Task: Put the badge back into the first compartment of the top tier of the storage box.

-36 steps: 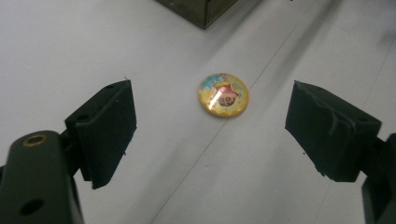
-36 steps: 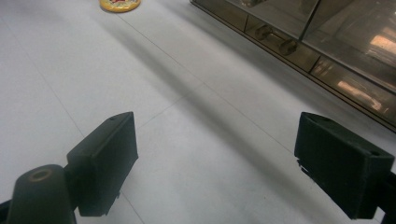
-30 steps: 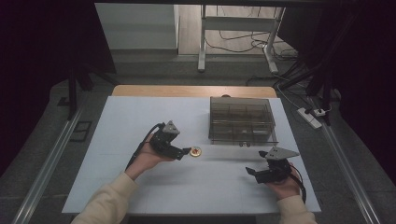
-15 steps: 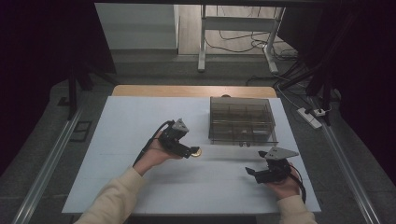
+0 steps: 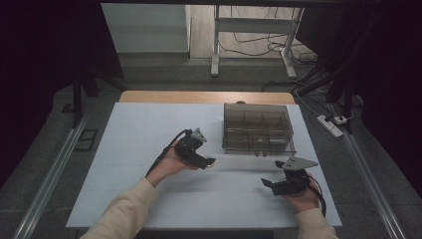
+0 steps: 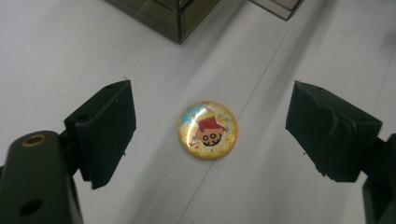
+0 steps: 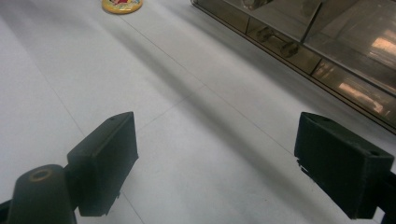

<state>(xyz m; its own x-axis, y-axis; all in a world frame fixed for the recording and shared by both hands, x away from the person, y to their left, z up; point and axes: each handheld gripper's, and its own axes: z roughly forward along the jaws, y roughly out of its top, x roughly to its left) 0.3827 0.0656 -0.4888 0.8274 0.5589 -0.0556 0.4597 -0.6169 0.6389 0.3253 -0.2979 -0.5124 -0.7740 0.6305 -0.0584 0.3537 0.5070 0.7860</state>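
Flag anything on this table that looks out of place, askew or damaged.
Nothing stands out. The round badge lies flat and whole on the white table, between the open jaws of the left gripper. The clear compartment box sits square and upright.

Badge (image 6: 207,130): round, glossy yellow-gold ground, pale blue patch at the upper left, a cartoon face in tan with black eyes and mouth under a red cap. Fine speckle across the yellow.

Left gripper (image 5: 203,163): black body and black matt jaws, grey plate on top, black cable.

Right gripper (image 5: 272,183): black, with a light grey three-cornered plate.

Box (image 5: 257,128): smoky brown-grey, see-through, darker dividers inside; warm orange glints on its panels in the right gripper view.

Table (image 5: 144,124): white with thin grey seam lines; a tan wooden strip along the far edge.

Sleeves (image 5: 119,214): cream.

Floor (image 5: 164,72): grey.
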